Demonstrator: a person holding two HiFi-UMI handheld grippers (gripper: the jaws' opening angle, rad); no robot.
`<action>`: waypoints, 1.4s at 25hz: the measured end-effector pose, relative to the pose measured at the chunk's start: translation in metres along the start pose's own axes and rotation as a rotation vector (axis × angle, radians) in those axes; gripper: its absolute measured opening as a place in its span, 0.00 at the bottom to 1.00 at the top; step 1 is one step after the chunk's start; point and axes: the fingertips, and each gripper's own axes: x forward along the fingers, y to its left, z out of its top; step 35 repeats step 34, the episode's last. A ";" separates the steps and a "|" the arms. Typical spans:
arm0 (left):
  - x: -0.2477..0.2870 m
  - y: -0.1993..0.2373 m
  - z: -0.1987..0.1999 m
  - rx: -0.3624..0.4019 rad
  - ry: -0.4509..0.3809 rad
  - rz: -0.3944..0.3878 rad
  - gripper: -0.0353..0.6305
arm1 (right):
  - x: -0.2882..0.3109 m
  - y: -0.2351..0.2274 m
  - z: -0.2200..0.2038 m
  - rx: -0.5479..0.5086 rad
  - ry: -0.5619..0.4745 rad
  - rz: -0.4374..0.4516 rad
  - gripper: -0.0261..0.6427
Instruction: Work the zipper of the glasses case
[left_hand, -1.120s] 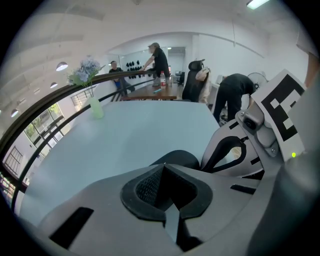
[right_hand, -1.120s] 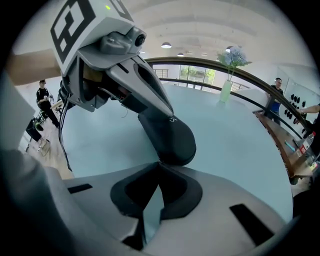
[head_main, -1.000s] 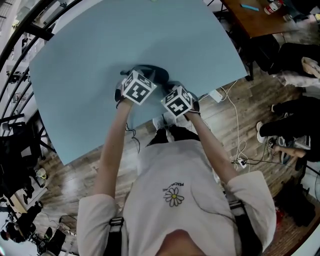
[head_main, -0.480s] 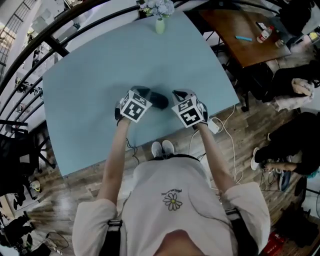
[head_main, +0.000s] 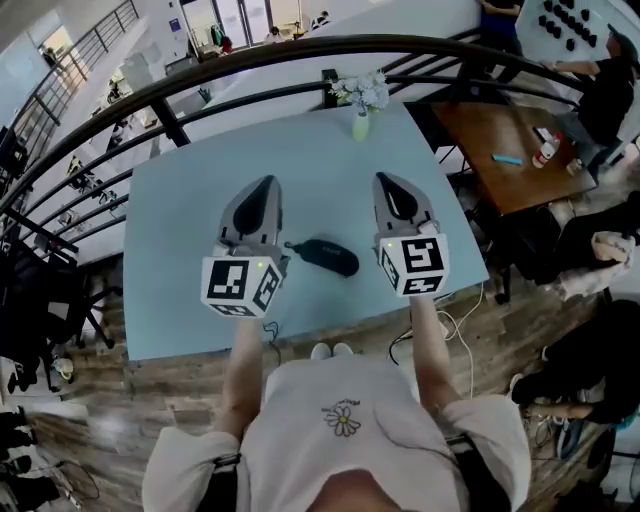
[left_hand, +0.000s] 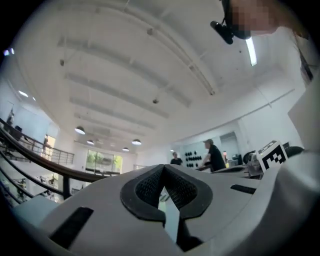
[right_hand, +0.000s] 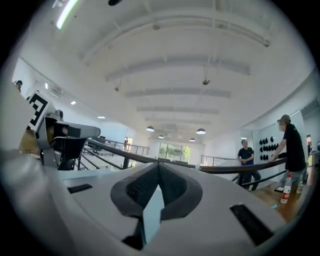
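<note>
Both my left claw (head_main: 266, 185) and right claw (head_main: 386, 182) are squeezed closed on nothing. The glasses case (head_main: 328, 256) lies on the desk (head_main: 170, 220) between them, long side left to right.

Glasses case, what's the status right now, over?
Left tool and right tool both shut, empty, held clear. Glasses case lying on the table between them, untouched. Nothing in the way.

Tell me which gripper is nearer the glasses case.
Left, narrowly. The left gripper hangs beside the left end of the glasses case; the right gripper hangs off its right end with a gap.
</note>
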 end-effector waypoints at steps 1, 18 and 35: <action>-0.013 0.004 0.012 0.026 -0.031 0.049 0.08 | -0.004 0.002 0.011 -0.005 -0.038 -0.014 0.05; -0.081 0.028 0.011 0.189 -0.023 0.291 0.08 | -0.024 0.076 0.026 -0.028 -0.118 0.052 0.05; -0.079 0.029 0.022 0.261 -0.020 0.279 0.07 | -0.019 0.078 0.027 -0.045 -0.089 0.060 0.05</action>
